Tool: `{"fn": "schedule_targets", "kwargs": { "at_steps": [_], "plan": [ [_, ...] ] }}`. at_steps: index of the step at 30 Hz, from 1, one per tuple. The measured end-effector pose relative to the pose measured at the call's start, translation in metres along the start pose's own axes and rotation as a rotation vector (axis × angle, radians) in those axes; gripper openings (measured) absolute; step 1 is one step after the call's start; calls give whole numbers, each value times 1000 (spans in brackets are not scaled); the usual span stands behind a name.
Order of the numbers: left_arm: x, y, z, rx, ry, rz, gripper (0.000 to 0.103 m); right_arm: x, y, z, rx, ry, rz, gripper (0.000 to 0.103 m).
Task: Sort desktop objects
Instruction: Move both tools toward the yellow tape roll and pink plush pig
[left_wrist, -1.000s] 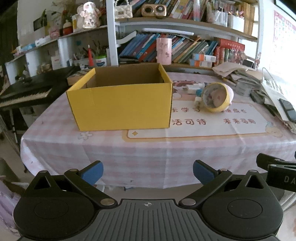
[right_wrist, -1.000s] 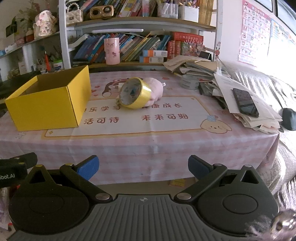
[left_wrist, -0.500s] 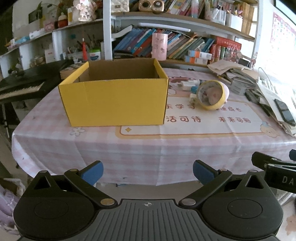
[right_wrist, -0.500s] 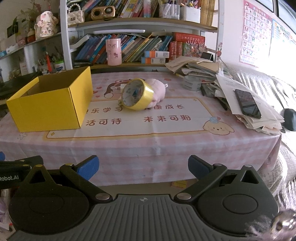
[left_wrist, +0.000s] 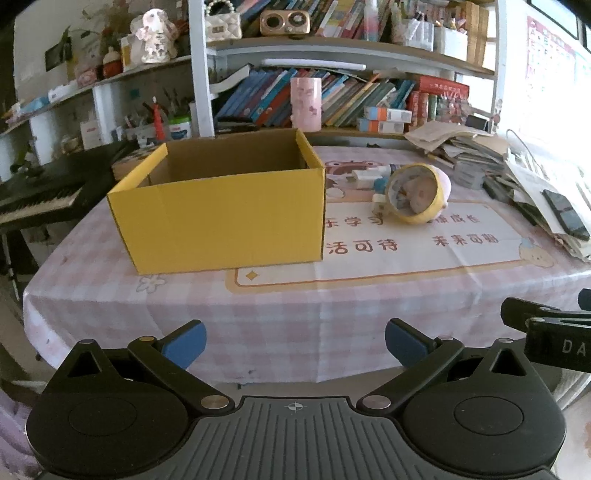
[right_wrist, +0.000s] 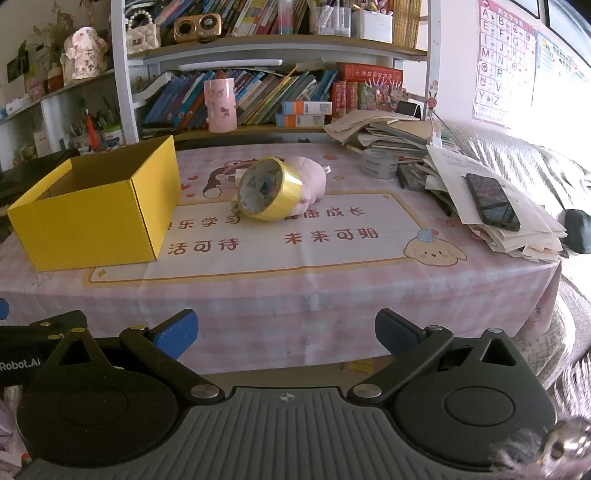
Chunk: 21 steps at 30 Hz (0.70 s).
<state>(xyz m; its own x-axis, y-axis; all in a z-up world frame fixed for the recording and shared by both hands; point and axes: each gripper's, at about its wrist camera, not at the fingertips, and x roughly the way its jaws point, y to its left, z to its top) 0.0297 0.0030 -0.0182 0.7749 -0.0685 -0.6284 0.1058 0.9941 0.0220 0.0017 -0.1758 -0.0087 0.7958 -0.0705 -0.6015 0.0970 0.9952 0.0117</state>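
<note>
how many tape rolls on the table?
2. A yellow tape roll stands on edge mid-table, leaning against the pink plush toy. A grey tape roll lies flat further right, by the paper stack. More may be hidden inside the yellow box.

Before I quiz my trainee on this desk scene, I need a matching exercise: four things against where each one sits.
Things:
1. yellow box
2. tape roll
3. black phone
4. pink cup

Places:
A. on the paper pile
B. on the bookshelf ledge
C. left side of the table
D. leaning on the pink plush toy

Pairs: 1-C, 2-D, 3-A, 4-B
</note>
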Motion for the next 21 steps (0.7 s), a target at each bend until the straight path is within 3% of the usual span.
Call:
{"fn": "schedule_targets", "kwargs": {
  "at_steps": [13, 21],
  "plan": [
    [6, 1, -5, -4, -25, -70, 103, 10, 2, 0, -50, -19, -4, 103],
    [11, 1, -3, -2, 10, -42, 103, 15, 2, 0, -43, -5, 9, 103]
  ]
}}
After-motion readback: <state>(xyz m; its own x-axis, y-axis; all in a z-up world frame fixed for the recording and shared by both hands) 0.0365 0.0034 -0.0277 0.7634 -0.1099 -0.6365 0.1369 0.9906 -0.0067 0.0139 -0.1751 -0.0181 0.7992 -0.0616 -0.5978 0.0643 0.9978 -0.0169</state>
